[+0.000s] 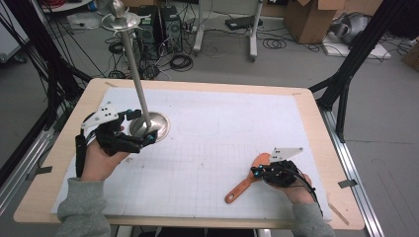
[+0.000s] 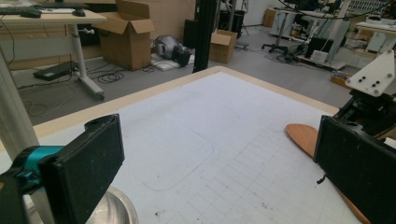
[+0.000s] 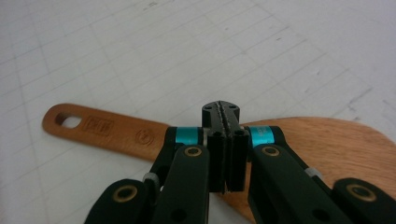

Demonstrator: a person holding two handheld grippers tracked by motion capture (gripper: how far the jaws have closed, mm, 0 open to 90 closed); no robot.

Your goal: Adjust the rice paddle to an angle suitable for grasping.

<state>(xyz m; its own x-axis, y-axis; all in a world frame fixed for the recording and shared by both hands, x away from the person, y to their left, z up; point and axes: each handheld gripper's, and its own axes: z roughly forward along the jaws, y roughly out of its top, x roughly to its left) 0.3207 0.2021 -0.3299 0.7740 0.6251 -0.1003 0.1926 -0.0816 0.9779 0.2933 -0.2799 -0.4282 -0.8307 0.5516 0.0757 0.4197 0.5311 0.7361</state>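
Grey floor strewn with cables, boxes and desk legs lies beyond a wooden table (image 1: 49, 173) topped by a white gridded mat (image 1: 212, 148). On the left of the mat stands a metal stand (image 1: 141, 98), a round base with a thin pole that leans up and left to a dish at its top. The left gripper (image 1: 141, 128) sits at the near-left edge of that base, its jaws spread wide with one pad (image 2: 88, 163) just beside the pole and base; whether the pads touch the stand cannot be told, and nothing is clamped. To the right, near the mat's near-right corner, a wooden spatula (image 1: 244, 185) lies flat, handle toward the near left and blade toward the far right. The right gripper (image 1: 257, 172) hovers over the spatula's middle, jaws pressed fully together with nothing between them; in the right gripper view the closed tips (image 3: 223, 112) sit above where handle meets blade.
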